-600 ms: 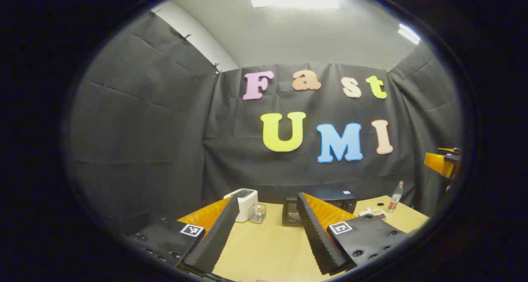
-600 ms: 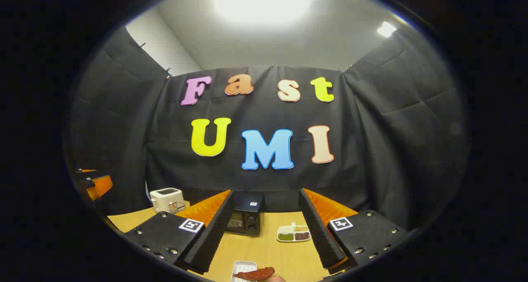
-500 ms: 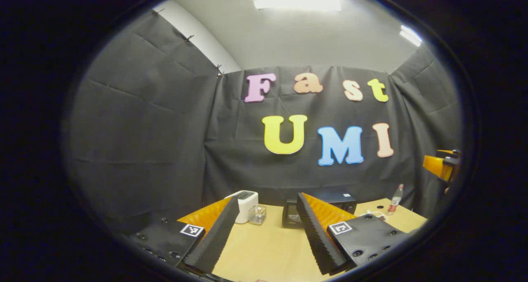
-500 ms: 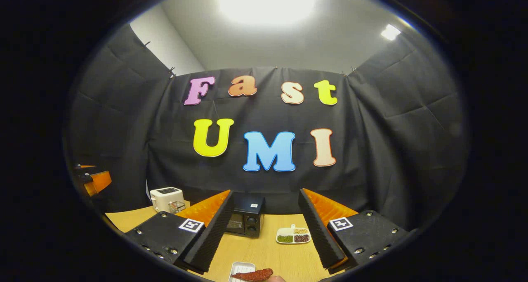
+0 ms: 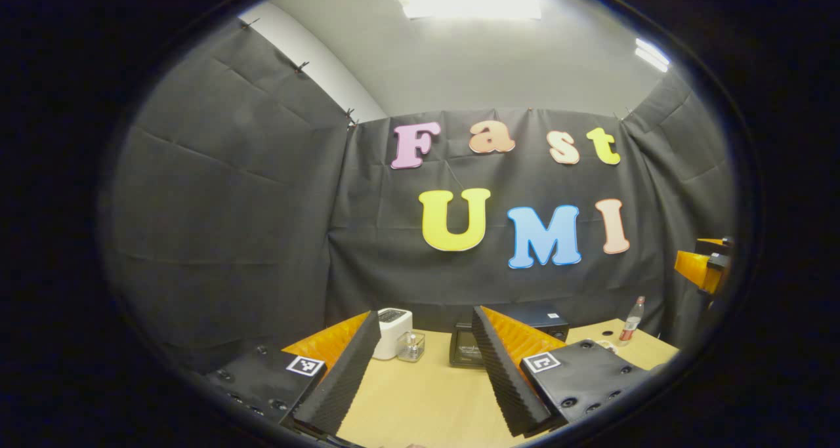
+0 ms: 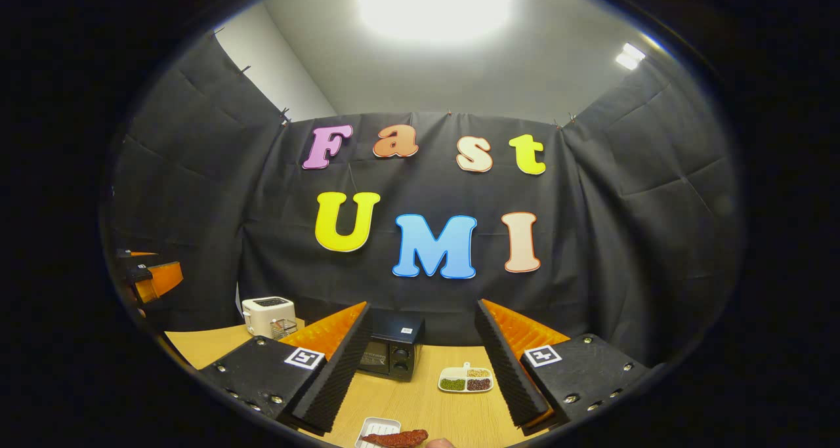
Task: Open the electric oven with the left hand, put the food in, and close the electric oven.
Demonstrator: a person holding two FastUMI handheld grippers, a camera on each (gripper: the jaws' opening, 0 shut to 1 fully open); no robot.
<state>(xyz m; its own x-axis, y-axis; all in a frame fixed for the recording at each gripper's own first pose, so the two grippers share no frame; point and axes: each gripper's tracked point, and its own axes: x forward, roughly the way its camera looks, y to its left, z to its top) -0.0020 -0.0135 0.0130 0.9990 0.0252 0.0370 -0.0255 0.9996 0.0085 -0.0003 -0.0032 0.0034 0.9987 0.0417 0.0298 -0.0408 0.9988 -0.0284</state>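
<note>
Right gripper view: food (image 6: pixel 394 439) lies crosswise before the gaping right gripper (image 6: pixel 420 356) (left likewise).

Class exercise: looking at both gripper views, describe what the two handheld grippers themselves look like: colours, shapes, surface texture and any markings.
The left gripper and right gripper look alike: two long wedge-shaped fingers, faced in black ridged foam, with ribbed orange plastic on the outer sides. Each finger sits on a flat black plate studded with screws and carrying a small square black-and-white marker. No cables are visible.
</note>
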